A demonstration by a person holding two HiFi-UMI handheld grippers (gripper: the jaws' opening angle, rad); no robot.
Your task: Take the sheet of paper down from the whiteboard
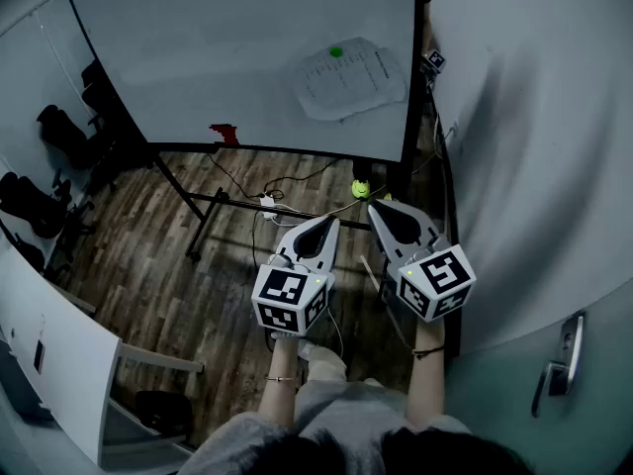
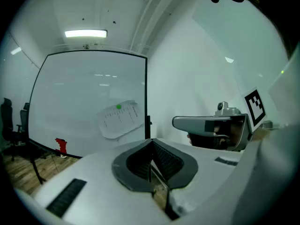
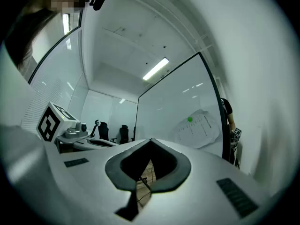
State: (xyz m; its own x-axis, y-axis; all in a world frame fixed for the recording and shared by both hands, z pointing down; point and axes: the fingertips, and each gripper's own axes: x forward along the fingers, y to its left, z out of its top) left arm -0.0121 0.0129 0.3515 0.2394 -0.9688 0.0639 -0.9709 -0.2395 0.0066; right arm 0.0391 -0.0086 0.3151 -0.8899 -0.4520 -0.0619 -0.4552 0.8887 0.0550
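Closest to the camera, the person holds both tools out at waist height, side by side above the wooden floor (image 1: 148,255). The left hand-held gripper (image 1: 326,228) and the right hand-held gripper (image 1: 384,211) each have their jaws pressed together with nothing between them, and both point level towards the board.

Beyond them, across a stretch of floor strewn with cables, stands the whiteboard (image 1: 218,57) on its wheeled frame. The sheet of paper (image 1: 351,79) is still up on it, pinned near its top edge by a green magnet (image 1: 336,52). It hangs slightly askew in the board's right-hand part, close to the right frame edge.

From both tools the sheet lies ahead and well apart, higher than the jaw tips. It sits almost straight in front of the right hand-held gripper and off to the right of the left one, so the right hand looks the nearer. A reach forward and upward seems needed, with the jaws opened first.
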